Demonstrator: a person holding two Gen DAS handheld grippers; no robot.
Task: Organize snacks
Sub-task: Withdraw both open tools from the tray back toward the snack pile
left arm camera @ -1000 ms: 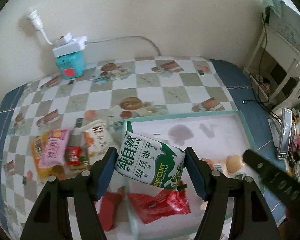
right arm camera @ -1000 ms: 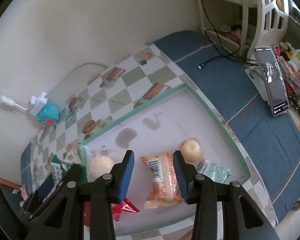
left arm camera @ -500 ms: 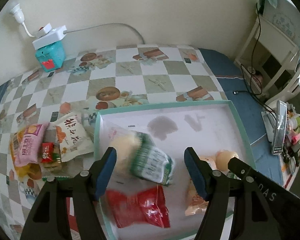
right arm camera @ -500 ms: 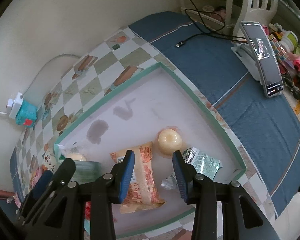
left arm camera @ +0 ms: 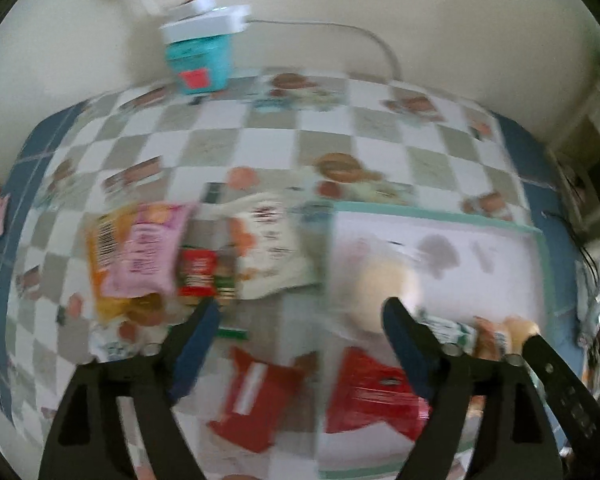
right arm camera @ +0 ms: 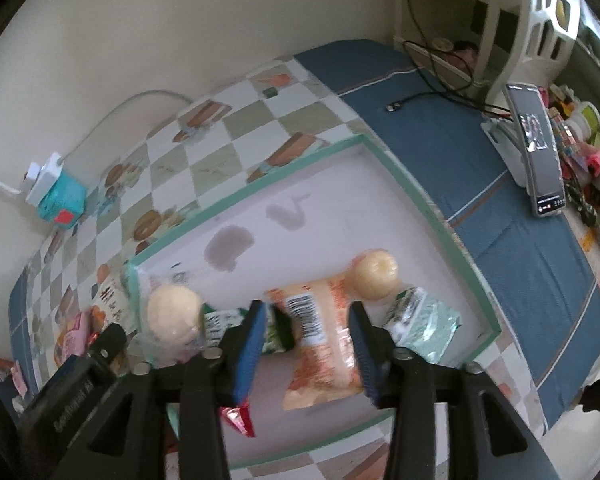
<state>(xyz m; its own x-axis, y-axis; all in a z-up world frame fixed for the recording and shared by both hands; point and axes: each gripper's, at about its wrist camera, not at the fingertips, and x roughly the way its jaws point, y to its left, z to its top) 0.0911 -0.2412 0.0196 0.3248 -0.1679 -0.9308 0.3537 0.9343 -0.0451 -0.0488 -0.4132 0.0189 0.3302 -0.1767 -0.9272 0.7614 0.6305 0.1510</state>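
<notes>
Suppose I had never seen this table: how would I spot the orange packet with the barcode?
Find the shallow white tray with the green rim on the checked tablecloth. Near its front edge, between the blue pads of the right gripper, which do not press on it, lies the orange packet. It alone shows a black barcode; beside it are a round pale bun and a crinkled green wrapper.

We are in a home: a bench under a checked, food-printed plastic cloth stands against a plain cream wall, a white power strip rests at its back edge, and a white plastic chair and a propped black phone crowd the right edge.
</notes>
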